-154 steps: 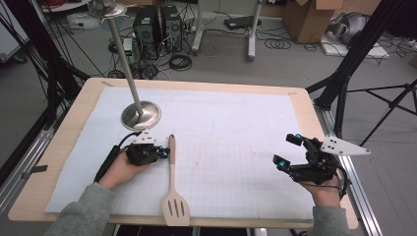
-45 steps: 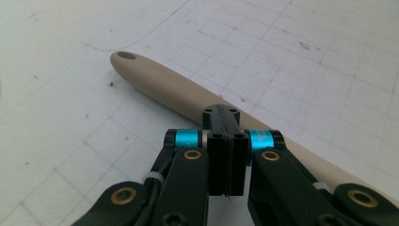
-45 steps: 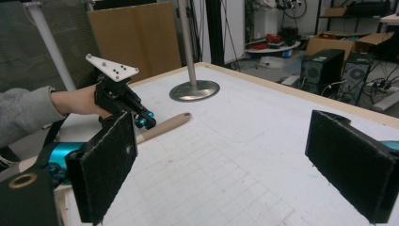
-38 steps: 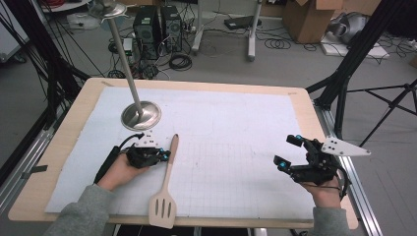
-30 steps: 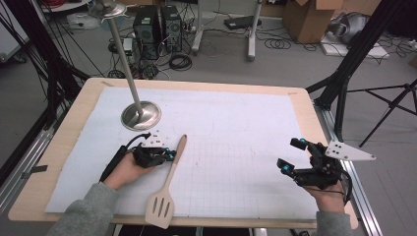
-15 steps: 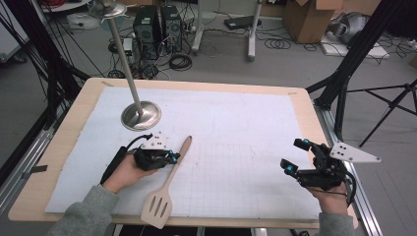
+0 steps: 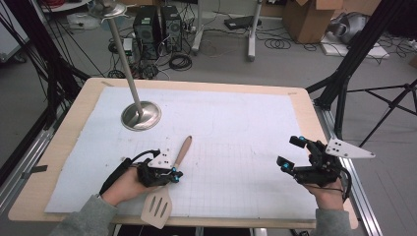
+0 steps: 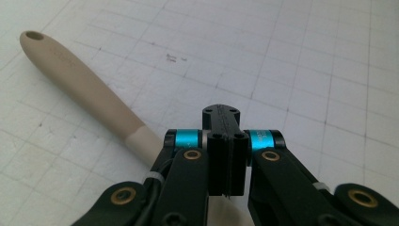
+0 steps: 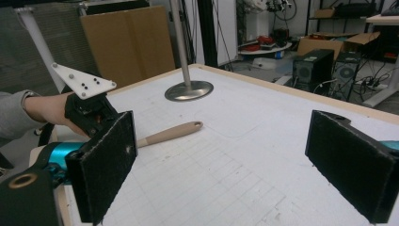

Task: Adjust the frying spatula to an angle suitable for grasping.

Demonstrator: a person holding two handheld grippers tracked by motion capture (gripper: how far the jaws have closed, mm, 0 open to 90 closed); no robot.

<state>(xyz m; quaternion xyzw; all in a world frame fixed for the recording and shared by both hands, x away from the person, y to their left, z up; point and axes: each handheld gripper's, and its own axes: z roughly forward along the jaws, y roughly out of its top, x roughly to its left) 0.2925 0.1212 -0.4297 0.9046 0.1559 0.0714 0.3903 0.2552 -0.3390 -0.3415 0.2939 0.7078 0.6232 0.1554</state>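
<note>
1. The left gripper sits near the front edge of the table, its jaws pressed together on top of the spatula; in the left gripper view they meet just above the pale neck, and I cannot tell whether they pinch it.
2. The spatula lies flat on the white gridded mat, its handle pointing up and away toward the stand and its slotted blade at the front edge.
3. The right gripper is well apart at the right side of the mat, jaws spread wide and holding nothing.
4. A metal stand with a round base rests on the far left of the mat.
</note>
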